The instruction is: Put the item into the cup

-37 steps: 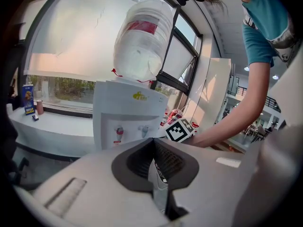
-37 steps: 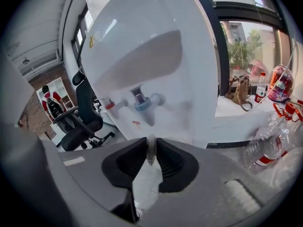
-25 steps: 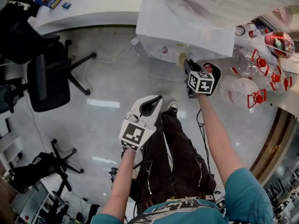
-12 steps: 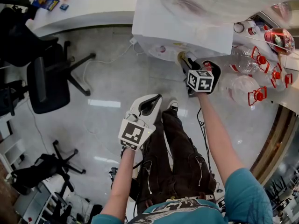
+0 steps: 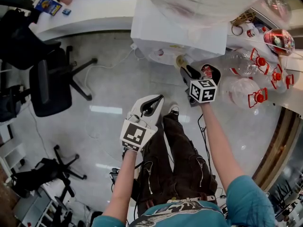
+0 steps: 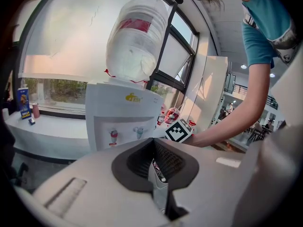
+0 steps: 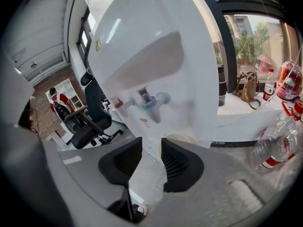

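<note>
Left gripper pinches printed item; dispenser logo yellow, unreadable

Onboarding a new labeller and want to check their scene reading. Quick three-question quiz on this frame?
1. True or false: the cup stands at the front of the water dispenser.
2. What sits on top of the dispenser? A) a water bottle B) a kettle C) a box
3. What colours are its two taps?
Key: 1 true; 2 A; 3 red and blue.
</note>
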`<action>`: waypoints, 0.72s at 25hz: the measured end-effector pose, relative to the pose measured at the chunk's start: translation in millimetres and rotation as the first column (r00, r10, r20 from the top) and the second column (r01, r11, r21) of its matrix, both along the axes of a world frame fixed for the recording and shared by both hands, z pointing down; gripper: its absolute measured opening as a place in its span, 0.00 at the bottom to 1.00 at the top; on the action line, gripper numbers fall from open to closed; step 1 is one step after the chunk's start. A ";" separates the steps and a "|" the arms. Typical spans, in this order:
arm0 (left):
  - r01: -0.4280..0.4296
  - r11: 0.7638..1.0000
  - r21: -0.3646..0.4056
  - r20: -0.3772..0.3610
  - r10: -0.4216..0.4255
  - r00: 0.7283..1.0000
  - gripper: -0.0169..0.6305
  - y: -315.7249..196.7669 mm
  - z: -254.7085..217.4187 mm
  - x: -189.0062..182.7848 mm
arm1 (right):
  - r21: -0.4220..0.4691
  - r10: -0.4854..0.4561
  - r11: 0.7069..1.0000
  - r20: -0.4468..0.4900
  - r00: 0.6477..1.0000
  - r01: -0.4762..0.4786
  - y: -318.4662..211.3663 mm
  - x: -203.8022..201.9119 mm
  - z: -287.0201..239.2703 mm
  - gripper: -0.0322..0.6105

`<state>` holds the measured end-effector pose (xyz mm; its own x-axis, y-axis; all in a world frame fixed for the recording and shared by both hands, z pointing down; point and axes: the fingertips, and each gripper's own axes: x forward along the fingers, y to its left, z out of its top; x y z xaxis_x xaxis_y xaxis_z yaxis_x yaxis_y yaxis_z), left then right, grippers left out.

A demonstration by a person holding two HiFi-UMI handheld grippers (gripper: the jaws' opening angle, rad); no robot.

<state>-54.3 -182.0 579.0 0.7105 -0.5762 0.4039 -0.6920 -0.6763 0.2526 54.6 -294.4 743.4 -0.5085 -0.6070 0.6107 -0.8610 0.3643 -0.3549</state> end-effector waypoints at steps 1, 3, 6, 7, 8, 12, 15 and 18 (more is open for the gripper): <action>-0.001 1.000 0.004 0.002 0.001 1.000 0.05 -0.4 -2.8 1.4 | 0.005 -0.018 1.000 0.005 1.000 0.018 5.1 -1.3 -5.4 0.25; -0.003 1.000 0.012 0.006 0.003 1.000 0.05 -1.3 -8.1 5.1 | 0.021 -0.055 0.998 0.003 0.998 0.055 15.1 -2.6 -17.4 0.25; -0.012 1.000 0.027 0.015 0.012 1.000 0.05 -2.3 -15.3 11.4 | 0.058 -0.092 0.994 0.011 0.996 0.092 28.2 -3.8 -39.9 0.24; -0.015 0.999 0.031 0.018 0.015 1.000 0.05 -2.4 -17.7 13.6 | 0.071 -0.098 0.993 0.024 0.995 0.096 32.4 -4.2 -48.5 0.24; -0.018 0.999 0.034 0.020 0.017 1.000 0.05 -2.1 -20.3 15.9 | 0.081 -0.101 0.992 0.041 0.994 0.097 36.9 -4.5 -57.4 0.23; -0.032 0.998 0.045 0.028 0.030 0.999 0.05 1.8 -34.1 25.3 | 0.113 -0.111 0.989 0.112 0.987 0.099 57.8 -6.4 -93.8 0.22; -0.045 0.997 0.056 0.041 0.042 0.998 0.05 7.3 -45.3 32.8 | 0.141 -0.131 0.984 0.137 0.982 0.111 72.4 -6.7 -120.5 0.21; -0.049 0.997 0.063 0.052 0.046 0.998 0.05 14.5 -55.9 38.5 | 0.177 -0.155 0.976 0.156 0.976 0.127 85.1 -9.1 -148.0 0.20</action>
